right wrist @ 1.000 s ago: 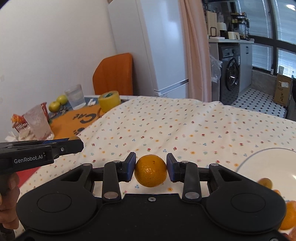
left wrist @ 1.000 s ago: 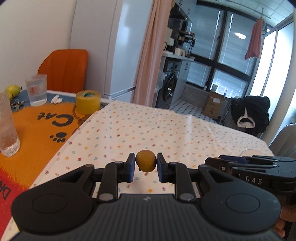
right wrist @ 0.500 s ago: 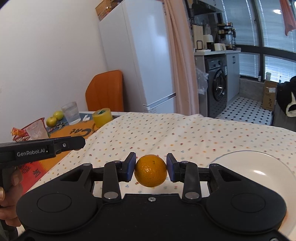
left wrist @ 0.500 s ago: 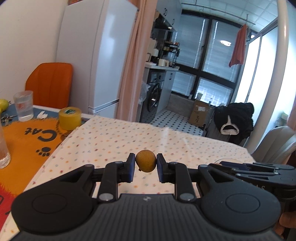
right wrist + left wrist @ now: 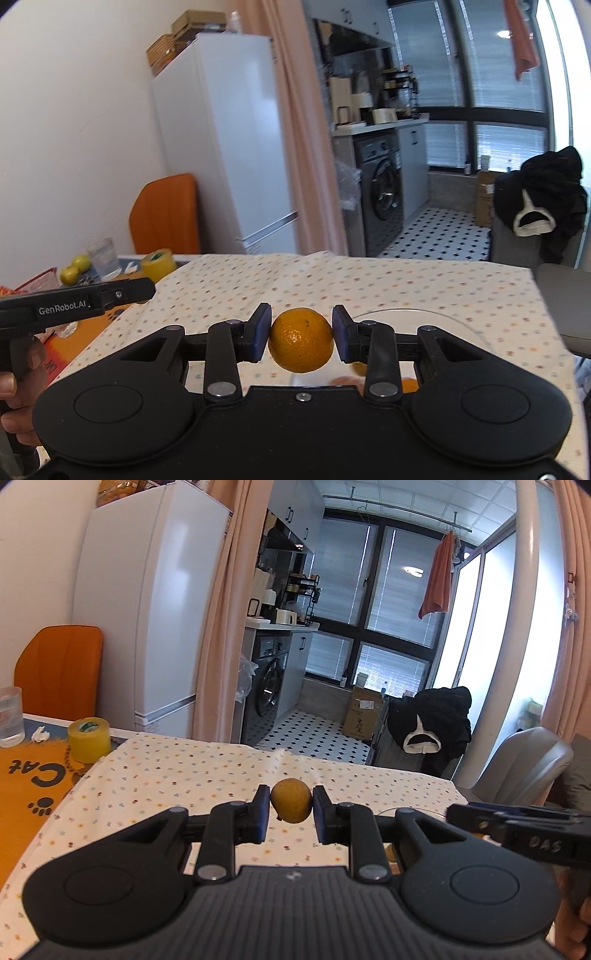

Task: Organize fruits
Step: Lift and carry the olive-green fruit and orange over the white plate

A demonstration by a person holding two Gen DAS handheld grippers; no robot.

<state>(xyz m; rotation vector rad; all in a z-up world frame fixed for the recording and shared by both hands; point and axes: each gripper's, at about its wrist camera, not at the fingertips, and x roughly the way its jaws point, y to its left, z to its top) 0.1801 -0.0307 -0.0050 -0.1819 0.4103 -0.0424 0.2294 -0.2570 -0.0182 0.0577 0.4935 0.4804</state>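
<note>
My left gripper (image 5: 290, 808) is shut on a small round brown-yellow fruit (image 5: 291, 799), held in the air over the flowered tablecloth (image 5: 166, 775). My right gripper (image 5: 301, 339) is shut on an orange (image 5: 301, 339), above the near rim of a clear glass plate (image 5: 454, 325). Orange fruits (image 5: 408, 386) lie in that plate, mostly hidden behind the gripper body. The left gripper shows as a black bar at the left of the right wrist view, and the right gripper (image 5: 517, 830) as a black bar at the right of the left wrist view.
A yellow tape roll (image 5: 88, 740), a drinking glass (image 5: 10, 716) and an orange "Cat" mat (image 5: 26, 775) lie on the table's left part. Two green-yellow fruits (image 5: 75, 267) sit by another glass (image 5: 103, 256). An orange chair (image 5: 59, 672), a fridge (image 5: 147, 627) and a grey chair (image 5: 524, 760) stand around the table.
Both grippers have tilted upward and risen, still holding their fruits. More of the room and less of the table shows. The plate has slid lower and behind the right gripper.
</note>
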